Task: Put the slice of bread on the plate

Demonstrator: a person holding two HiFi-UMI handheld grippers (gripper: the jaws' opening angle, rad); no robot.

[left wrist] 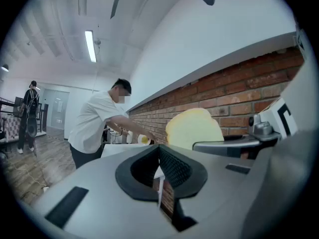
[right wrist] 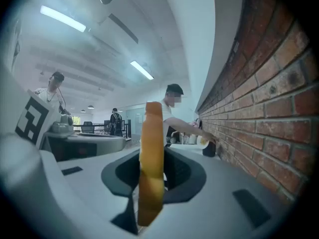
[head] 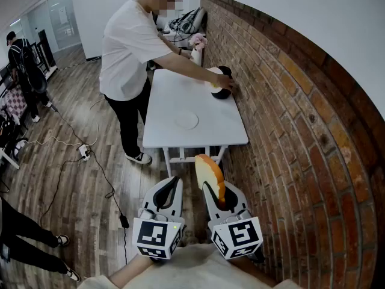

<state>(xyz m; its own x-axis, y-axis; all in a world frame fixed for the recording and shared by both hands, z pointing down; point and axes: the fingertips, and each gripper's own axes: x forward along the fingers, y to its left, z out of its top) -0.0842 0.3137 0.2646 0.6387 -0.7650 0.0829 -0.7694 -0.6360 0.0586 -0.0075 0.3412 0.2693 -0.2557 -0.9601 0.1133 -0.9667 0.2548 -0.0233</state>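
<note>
My right gripper (head: 218, 191) is shut on a slice of bread (head: 210, 174), which stands upright on edge between its jaws, crust towards me. In the right gripper view the slice of bread (right wrist: 151, 163) fills the gap of the right gripper (right wrist: 152, 176). My left gripper (head: 170, 192) hangs beside it, shut and holding nothing; in its own view the left gripper (left wrist: 159, 167) shows its pads together, with the bread (left wrist: 194, 127) to the right. Ahead, a small white plate (head: 186, 120) lies on the white table (head: 210, 134). Both grippers are short of the table's near edge.
A person in a white T-shirt (head: 129, 47) stands at the table's left side and reaches to a black toaster (head: 224, 84) at its far right corner. A brick wall (head: 301, 131) runs along the right. Cables and a power strip (head: 84, 152) lie on the wood floor at left.
</note>
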